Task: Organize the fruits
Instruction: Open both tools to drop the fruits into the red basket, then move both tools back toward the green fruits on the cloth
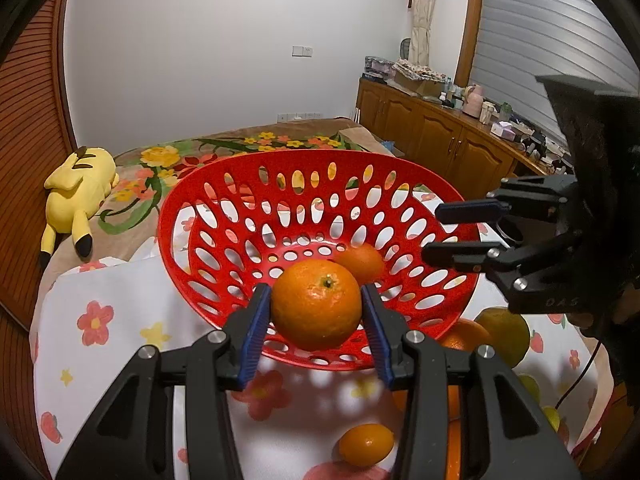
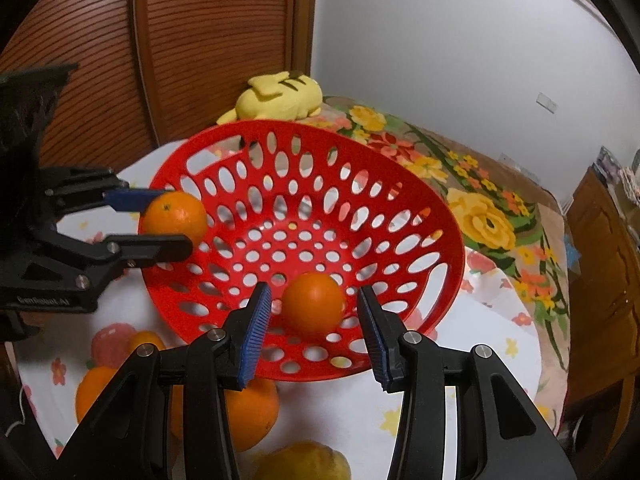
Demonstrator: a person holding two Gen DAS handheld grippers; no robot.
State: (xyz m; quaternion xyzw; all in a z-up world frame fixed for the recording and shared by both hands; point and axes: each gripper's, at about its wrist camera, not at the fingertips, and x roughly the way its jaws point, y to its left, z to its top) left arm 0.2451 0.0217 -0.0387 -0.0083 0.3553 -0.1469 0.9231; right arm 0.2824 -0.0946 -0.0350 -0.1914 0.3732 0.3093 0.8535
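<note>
A: Carrying one in, that's the step you're on. Your left gripper (image 1: 316, 312) has its pads pressed on both sides of the held orange (image 1: 317, 305), jaws only as wide as the fruit, and it hangs over the near rim of the red basket (image 1: 192, 200), at about seven o'clock of the bowl.

B: And your right gripper (image 2: 310, 316)?

A: Its jaws stand apart with nothing in them. The orange in the basket (image 2: 313, 302) shows between the pads in the right wrist view, but lies beyond them on the basket floor near five o'clock, with daylight on both sides.

B: So, one fruit home, one arriving.

A: I'd judge so. Next, you need to carry the left one further over the bowl, lower it, then spread the jaws so it doesn't roll off the rim.

B: More are waiting?

A: Yes, loose oranges (image 2: 248, 412) sit on the flowered cloth (image 1: 120, 288) at six o'clock, just outside the basket.
</note>
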